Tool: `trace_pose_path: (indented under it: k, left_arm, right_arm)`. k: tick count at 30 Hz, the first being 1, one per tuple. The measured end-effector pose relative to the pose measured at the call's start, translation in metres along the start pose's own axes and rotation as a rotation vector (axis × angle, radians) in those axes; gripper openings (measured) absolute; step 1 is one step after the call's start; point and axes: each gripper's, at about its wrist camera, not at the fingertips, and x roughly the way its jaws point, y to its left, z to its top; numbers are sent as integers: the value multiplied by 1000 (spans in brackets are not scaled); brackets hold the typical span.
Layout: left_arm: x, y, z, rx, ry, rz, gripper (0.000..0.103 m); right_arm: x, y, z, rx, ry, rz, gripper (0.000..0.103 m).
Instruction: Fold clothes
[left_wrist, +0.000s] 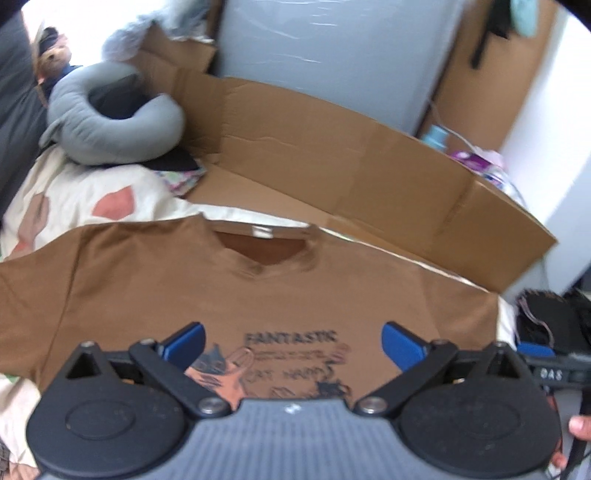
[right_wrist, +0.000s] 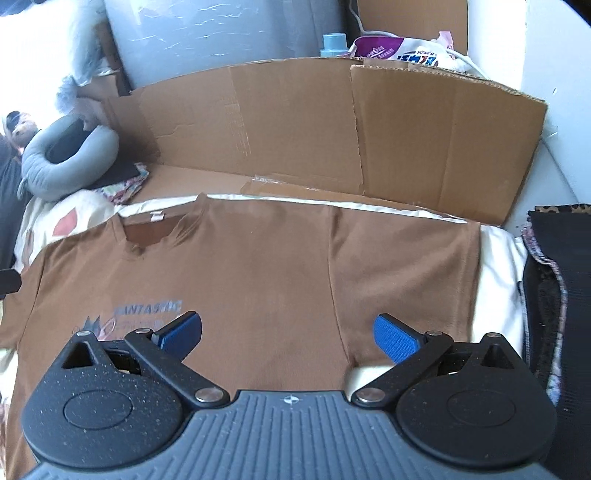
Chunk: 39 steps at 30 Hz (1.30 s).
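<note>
While it lies spread flat and face up on a cream bedcover (right_wrist: 495, 251), the brown T-shirt (right_wrist: 258, 266) fills the space just ahead of and beneath both claws, its collar (left_wrist: 264, 251) on the far side from them. Its printed chest design (left_wrist: 291, 354), topped by the word FANTASTIC, shows directly between the blue pads of the left gripper (left_wrist: 293, 345), while from the right gripper (right_wrist: 288, 334) the same print sits off to the left, half behind the left pad. One short sleeve (right_wrist: 402, 269) stretches out ahead of the right claw's right pad. Both claws hover over the fabric with jaws spread wide and nothing caught between the pads; neither has hold of the shirt.

Beyond the collar, a flattened cardboard sheet (right_wrist: 295, 122) stands propped as a backdrop. Far to the left of both claws rests a grey neck pillow (left_wrist: 110, 122). To the right of the right claw lies a dark folded garment (right_wrist: 561, 295). Fingertips (left_wrist: 580, 428) of the person's other hand peek in at the lower right of the left claw's view.
</note>
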Motion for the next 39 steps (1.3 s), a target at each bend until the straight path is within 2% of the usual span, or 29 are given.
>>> trace_pose_path:
  k: [4,7,10,15,18,26,34,39]
  left_arm:
    - [-6,-14,-20,25,30,-29,103]
    - [-1,-24,-39,84,76,-55,103]
    - [8,-29,-55,97,133,-92,103]
    - [11,-44,-72,144,163,-151,103]
    - [14,-49,-81,144,185,-154,103]
    - [20,-60,-94,201,243,-141,103]
    - [35,-73,-103,255,276,-121,103]
    - [44,-80,-101,276,272,-113,103]
  right_arm:
    - [-19,-11,-7,26,-15,13,103]
    - [-32,-18,-14,42,-28,24,103]
    - [-41,-24,-21,42,1,60,103]
    - [-45,-38,-41,54,41,113,103]
    - [-37,-43,-56,58,97,120,103]
    - [-38,-51,-89,31,160,141,103]
    - [-24,-82,-93,71,172,72,103]
    - [-10,-110,-90,187,142,76,103]
